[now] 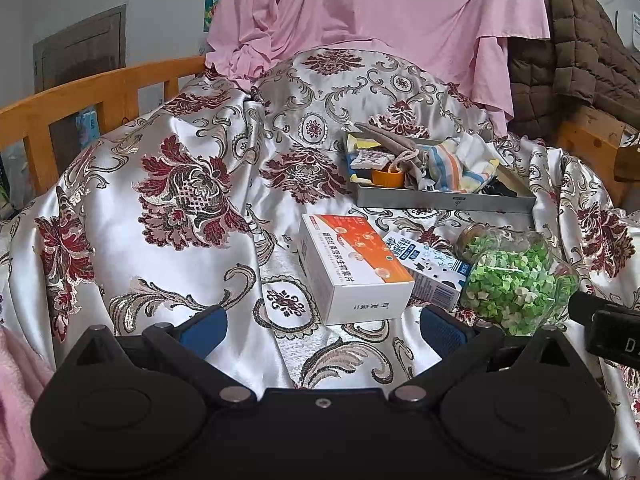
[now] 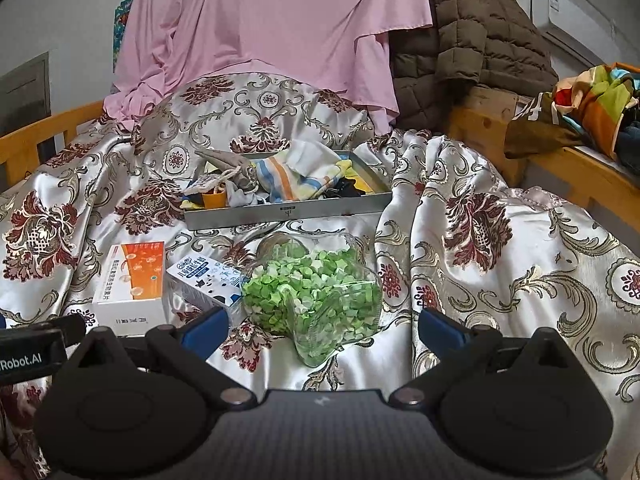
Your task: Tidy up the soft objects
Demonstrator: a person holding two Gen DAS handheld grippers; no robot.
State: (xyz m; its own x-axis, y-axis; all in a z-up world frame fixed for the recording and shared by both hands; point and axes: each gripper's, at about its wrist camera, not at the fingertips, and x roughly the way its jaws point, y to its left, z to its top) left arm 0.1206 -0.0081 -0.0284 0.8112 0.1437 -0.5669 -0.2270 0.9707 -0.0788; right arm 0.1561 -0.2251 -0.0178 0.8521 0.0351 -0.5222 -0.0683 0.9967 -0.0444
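Basically, w/ both left gripper (image 1: 320,320) & right gripper (image 2: 320,322) spread wide & empty, approach low, pinch only cloth into grey tray (image 2: 288,214), skip boxes/jar (image 2: 316,292).

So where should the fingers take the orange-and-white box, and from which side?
Grip the orange-and-white box across its two long side walls, coming from above. It lies flat on the satin cloth with its broad face up; its left wall is free, but the blue-and-white carton crowds its right wall, so clearance there looks tight.
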